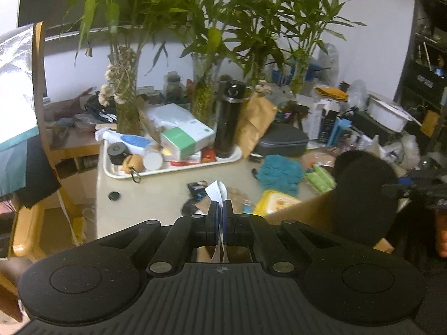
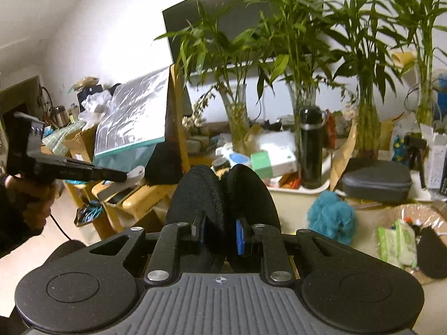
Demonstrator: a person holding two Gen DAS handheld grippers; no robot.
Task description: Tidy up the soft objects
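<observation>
While the left gripper (image 1: pixel 222 209) has its jaws closed flat on a thin white sheet (image 1: pixel 217 189), the paper or cloth stands up in a fold between them, pinched at its lower edge so it hangs clear of the tabletop (image 1: pixel 156 192). What the sheet is made of I cannot tell. The right gripper (image 2: pixel 220 230) has its jaws closed around a black fuzzy pad (image 2: pixel 220 192), squeezed in the middle so both rounded halves bulge upward; the soft pile gives under the grip. A cardboard box (image 1: pixel 301 209) sits just beside the tabletop's near edge, probably the place for gathered items. Still lying on the tabletop are a teal fluffy cloth (image 1: pixel 279 173) and a yellow packet (image 1: pixel 275 202), well within reach.
</observation>
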